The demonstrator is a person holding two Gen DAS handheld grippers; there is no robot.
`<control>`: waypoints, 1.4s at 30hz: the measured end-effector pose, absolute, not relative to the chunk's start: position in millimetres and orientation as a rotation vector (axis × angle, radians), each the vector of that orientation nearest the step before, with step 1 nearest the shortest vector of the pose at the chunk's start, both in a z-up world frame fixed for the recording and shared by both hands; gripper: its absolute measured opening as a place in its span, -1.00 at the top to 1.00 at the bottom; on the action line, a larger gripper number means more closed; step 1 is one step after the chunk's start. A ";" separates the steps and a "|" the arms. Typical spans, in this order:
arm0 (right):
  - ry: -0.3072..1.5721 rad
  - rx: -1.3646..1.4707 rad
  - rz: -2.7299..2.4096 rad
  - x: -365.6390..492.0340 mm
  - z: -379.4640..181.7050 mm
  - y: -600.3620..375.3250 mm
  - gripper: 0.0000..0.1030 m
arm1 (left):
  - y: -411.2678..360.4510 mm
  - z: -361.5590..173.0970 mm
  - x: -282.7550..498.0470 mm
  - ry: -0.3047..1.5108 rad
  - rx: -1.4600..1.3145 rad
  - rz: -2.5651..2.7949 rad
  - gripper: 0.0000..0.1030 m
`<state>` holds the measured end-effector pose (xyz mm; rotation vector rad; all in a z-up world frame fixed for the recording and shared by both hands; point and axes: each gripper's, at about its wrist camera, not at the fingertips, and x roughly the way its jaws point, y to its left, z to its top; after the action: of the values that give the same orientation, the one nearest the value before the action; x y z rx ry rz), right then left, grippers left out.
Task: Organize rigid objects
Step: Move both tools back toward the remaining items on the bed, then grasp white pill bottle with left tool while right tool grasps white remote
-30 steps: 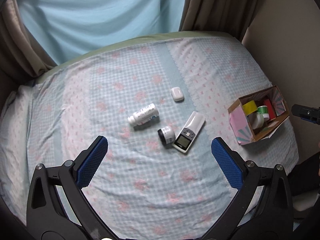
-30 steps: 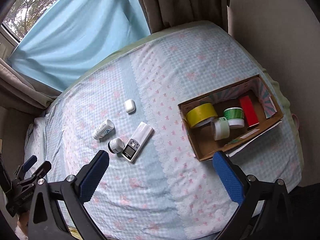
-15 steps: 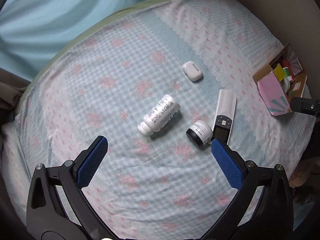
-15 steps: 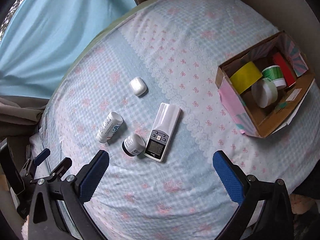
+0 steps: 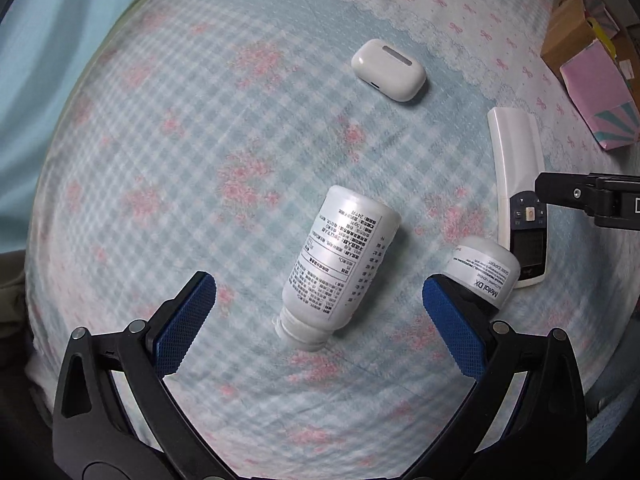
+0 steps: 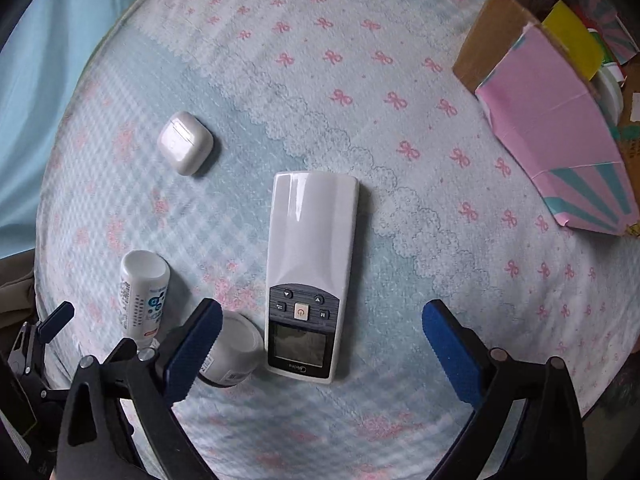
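Soft, even daylight fills both views, and the objects cast only short, faint shadows on the bedspread [image 5: 208, 128]; the clearest lie beside the white earbud case [image 5: 388, 69] and the remote control [image 6: 310, 272]. A pale sheen sits on the pill bottle [image 5: 340, 268] and on the remote's glossy upper half. Fisheye distortion bows the bed into a dome with dark corners, and the checked fabric smears with motion blur toward the left and near edges.
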<state>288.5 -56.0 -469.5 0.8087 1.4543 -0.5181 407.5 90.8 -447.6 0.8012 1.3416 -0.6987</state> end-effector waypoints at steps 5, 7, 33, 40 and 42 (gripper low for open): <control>1.488 0.861 -0.593 295.4 -496.5 -50.8 -0.83 | 77.9 -474.6 411.6 1.368 0.906 -0.762 -0.90; 1.497 0.870 -0.620 297.0 -503.8 -48.3 -0.83 | 74.3 -483.1 412.1 1.379 0.940 -0.781 -0.85; 1.507 0.816 -0.614 305.9 -507.0 -61.0 -0.03 | 64.1 -495.2 383.9 1.466 0.878 -0.782 -0.03; 1.467 0.818 -0.576 297.5 -478.4 -68.3 -0.03 | 61.6 -455.8 366.9 1.469 0.751 -0.761 0.01; 1.450 0.817 -0.559 298.9 -469.0 -69.8 -0.03 | 62.7 -444.7 363.3 1.469 0.707 -0.753 0.04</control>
<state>298.9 -69.8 -469.0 0.8172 1.4505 -0.5591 363.3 62.7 -444.7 0.7073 1.4688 -0.7525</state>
